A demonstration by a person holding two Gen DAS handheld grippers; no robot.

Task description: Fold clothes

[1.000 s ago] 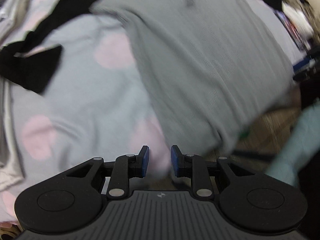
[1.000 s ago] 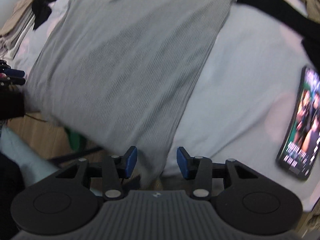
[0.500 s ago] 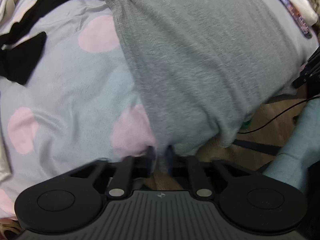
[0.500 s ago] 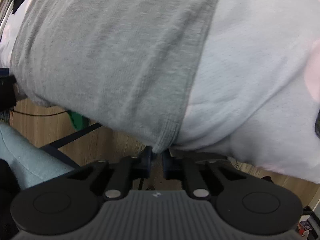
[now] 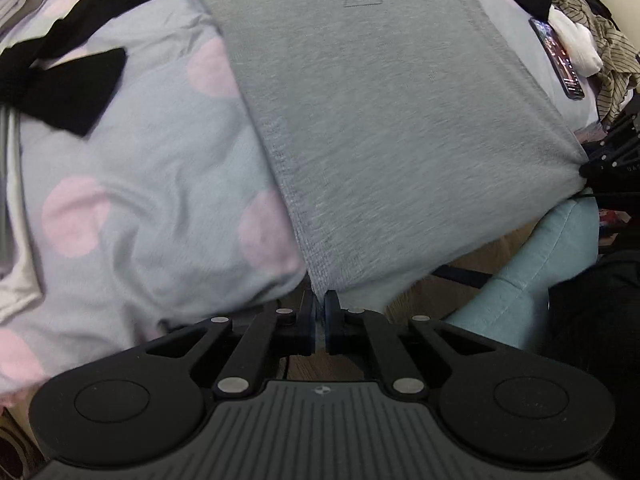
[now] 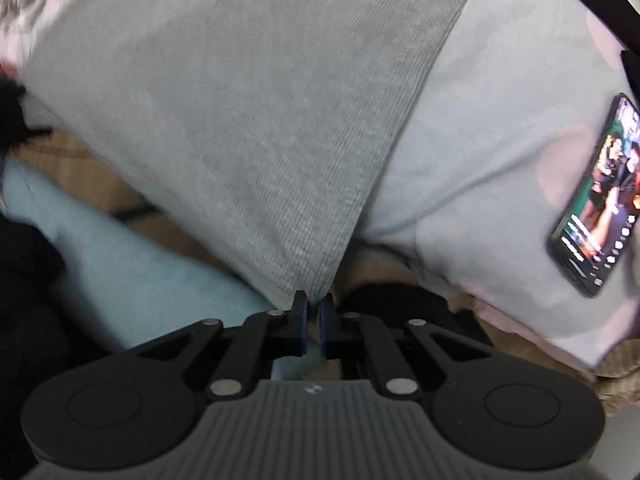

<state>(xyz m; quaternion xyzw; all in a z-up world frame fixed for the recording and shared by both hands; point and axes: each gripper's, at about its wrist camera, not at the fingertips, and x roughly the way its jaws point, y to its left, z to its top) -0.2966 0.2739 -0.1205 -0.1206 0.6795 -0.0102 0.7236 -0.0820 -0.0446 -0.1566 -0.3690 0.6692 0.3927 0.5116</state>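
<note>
Our left gripper (image 5: 319,307) pinched tight on one near corner of the grey shirt (image 5: 384,120), our right gripper (image 6: 313,307) clamped on the other near corner, shirt spread over the near edge of our polka-dot bedspread (image 5: 132,184), phone (image 6: 596,196) lying toward the bedspread's right edge

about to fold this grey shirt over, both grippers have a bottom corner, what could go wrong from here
1. Each grip is thin: the left gripper and right gripper pinch only the very corner tips of the grey shirt, so a corner could slip out mid-fold.
2. The phone lies on the bedsheet just beside the shirt; the swinging cloth might drag or cover it.
3. The black garment lies close on the other side and could get caught in the fold.
</note>
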